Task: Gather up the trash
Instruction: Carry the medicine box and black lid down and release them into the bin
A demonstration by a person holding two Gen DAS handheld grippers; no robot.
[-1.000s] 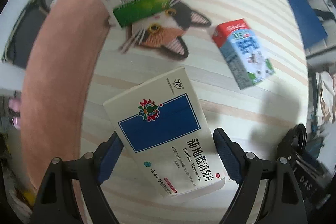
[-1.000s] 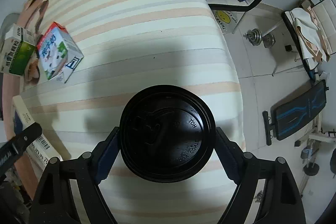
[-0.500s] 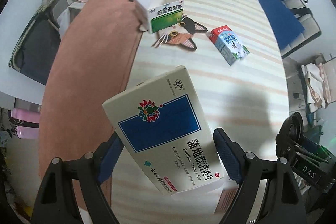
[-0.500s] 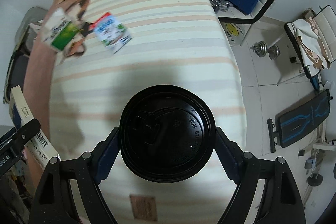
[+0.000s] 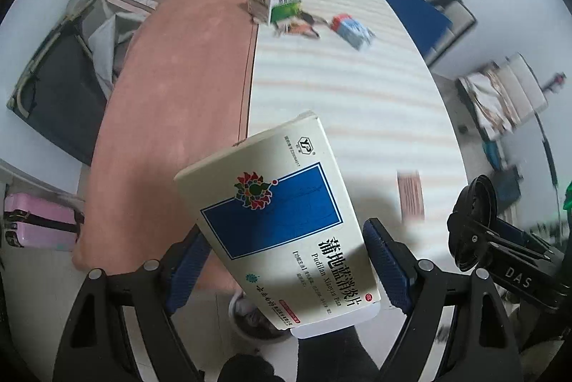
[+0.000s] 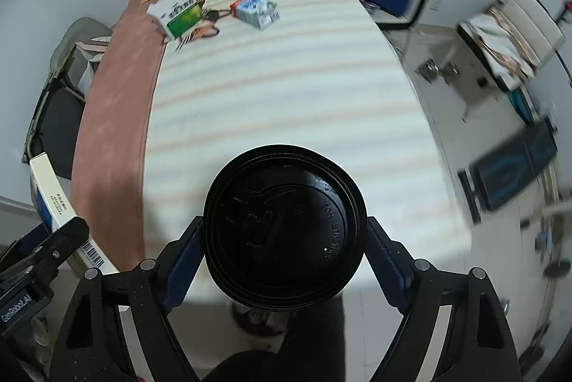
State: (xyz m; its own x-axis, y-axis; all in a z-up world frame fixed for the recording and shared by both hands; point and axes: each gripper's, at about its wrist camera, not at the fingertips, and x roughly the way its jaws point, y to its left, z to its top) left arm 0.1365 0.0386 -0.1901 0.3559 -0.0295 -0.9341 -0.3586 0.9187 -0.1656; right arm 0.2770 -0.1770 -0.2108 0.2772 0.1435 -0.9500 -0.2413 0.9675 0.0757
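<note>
With the left gripper [image 5: 286, 260] clamping the medicine box [image 5: 275, 221] and the right gripper [image 6: 286, 256] clasping the lidded cup [image 6: 285, 224] past the table's [image 6: 286, 88] near edge, two cartons [image 6: 178, 13] remain at its far end.

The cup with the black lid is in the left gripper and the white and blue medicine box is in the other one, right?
Not quite. The cup with the black lid is in the right gripper, as the right wrist view shows. The white and blue medicine box is in the left gripper, seen in the left wrist view.
</note>
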